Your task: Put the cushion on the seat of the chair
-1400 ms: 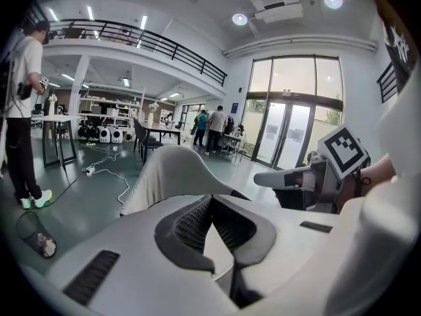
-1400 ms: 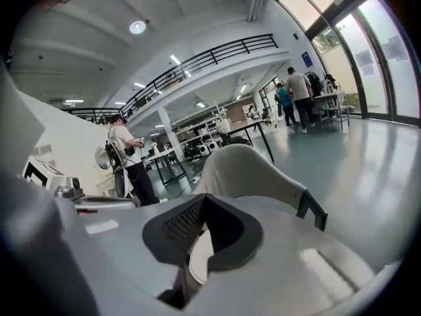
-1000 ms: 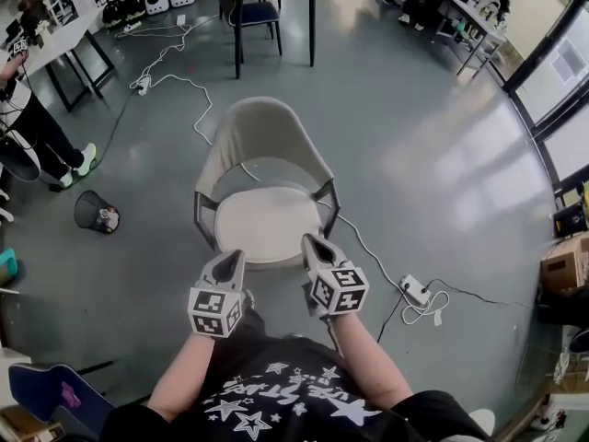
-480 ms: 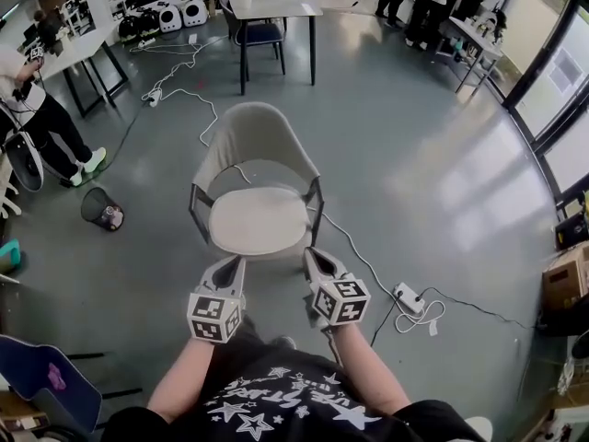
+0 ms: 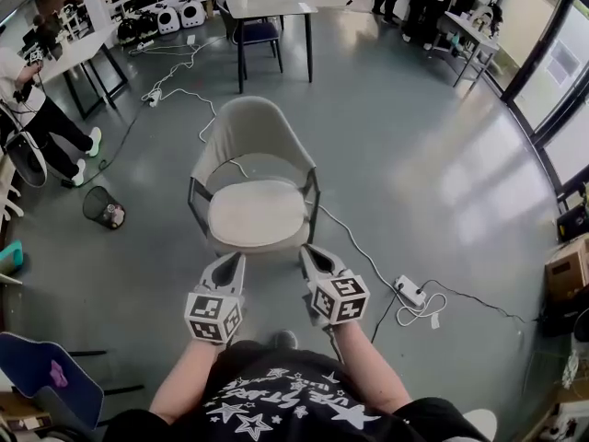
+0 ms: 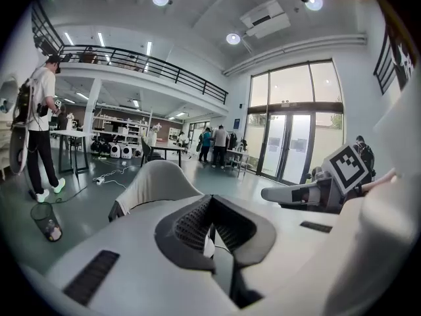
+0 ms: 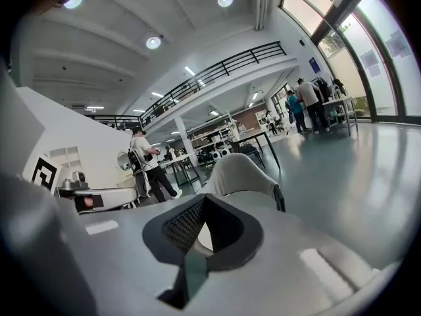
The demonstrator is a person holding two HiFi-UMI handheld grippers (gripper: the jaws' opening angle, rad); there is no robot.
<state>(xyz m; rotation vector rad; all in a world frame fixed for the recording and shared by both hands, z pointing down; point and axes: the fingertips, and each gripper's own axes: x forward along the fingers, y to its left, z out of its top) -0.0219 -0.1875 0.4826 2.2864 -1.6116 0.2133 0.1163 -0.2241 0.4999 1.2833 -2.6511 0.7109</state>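
Head view: a grey chair (image 5: 253,136) is standing on a shiny floor (image 5: 414,155), facing the person. A pale round cushion (image 5: 258,215) is lying flat on its seat, looking centred between the arm frames. The left gripper (image 5: 233,260) and right gripper (image 5: 306,250) are hovering side by side just in front of the seat's front edge, not touching it. Both are holding their jaws pressed together and carrying nothing. A white cable (image 5: 354,247) is trailing over the floor, seemingly passing under the chair, to a power strip (image 5: 410,292) at the person's right. The placing looks done, so the main risk is undoing it. A foot catching that cable could be tugging at the chair legs or tripping the person.

Left gripper view: the left gripper (image 6: 212,203) is pointing at the chair (image 6: 154,180), its ribbed pads meeting at the tips with nothing clamped. The right gripper (image 6: 306,193) is showing alongside. Closed tips drifting forward at this height could be pushing the cushion back or off centre.

Right gripper view: the right gripper (image 7: 204,203) is likewise closed and empty, aiming at the chair (image 7: 240,170), with the left gripper (image 7: 99,196) beside it. A sideways swing from here could be knocking the chair's arm frame and sliding the loose cushion toward an edge
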